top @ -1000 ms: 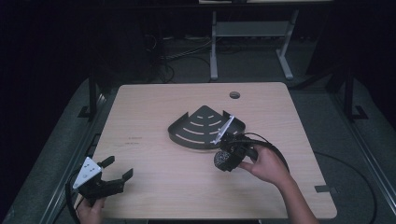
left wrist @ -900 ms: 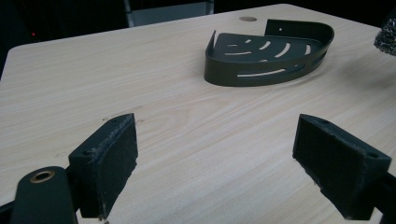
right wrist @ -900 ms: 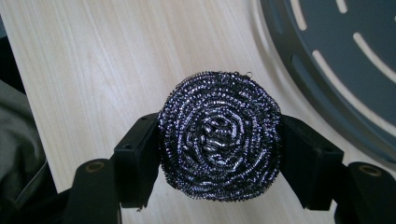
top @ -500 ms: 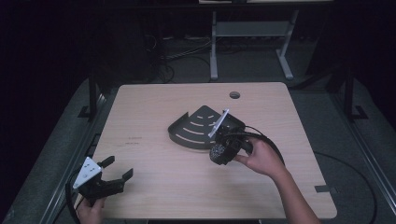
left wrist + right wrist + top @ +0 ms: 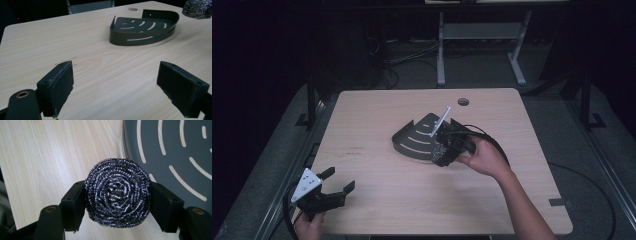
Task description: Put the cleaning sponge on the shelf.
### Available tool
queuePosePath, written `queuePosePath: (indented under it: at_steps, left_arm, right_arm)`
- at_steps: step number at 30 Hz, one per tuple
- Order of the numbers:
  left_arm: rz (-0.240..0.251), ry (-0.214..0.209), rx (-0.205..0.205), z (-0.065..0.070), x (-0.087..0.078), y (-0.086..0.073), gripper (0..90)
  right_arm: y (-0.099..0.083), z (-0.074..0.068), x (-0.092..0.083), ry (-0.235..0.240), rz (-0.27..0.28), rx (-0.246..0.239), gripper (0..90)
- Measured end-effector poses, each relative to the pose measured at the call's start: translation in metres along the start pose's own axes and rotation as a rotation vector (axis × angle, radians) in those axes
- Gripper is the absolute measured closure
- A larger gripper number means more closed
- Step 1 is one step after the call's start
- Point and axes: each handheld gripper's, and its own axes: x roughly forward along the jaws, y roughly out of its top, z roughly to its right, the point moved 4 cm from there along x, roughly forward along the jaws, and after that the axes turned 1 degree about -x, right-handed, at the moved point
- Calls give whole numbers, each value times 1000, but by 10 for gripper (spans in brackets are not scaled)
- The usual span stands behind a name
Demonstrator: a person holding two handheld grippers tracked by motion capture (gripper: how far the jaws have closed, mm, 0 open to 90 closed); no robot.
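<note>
Steel scourer (image 5: pixel 117 192) hides right hand-held gripper's (image 5: pixel 117 203) pads.

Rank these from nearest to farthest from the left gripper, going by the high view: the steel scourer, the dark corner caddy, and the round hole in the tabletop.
Measured from the left gripper at the table's near left corner:
1. Dark corner caddy, mid-table; its near left edge comes closest.
2. Steel scourer, clamped in the right gripper at the caddy's right side.
3. Round hole, near the table's far edge.
</note>
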Motion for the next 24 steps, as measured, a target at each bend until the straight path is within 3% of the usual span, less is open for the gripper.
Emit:
queuePosePath:
  at_steps: [24]
  left_arm:
    - [6,2,2,0,-1,1,132]
  right_arm:
    - [28,31,7,9,-10,26,334]
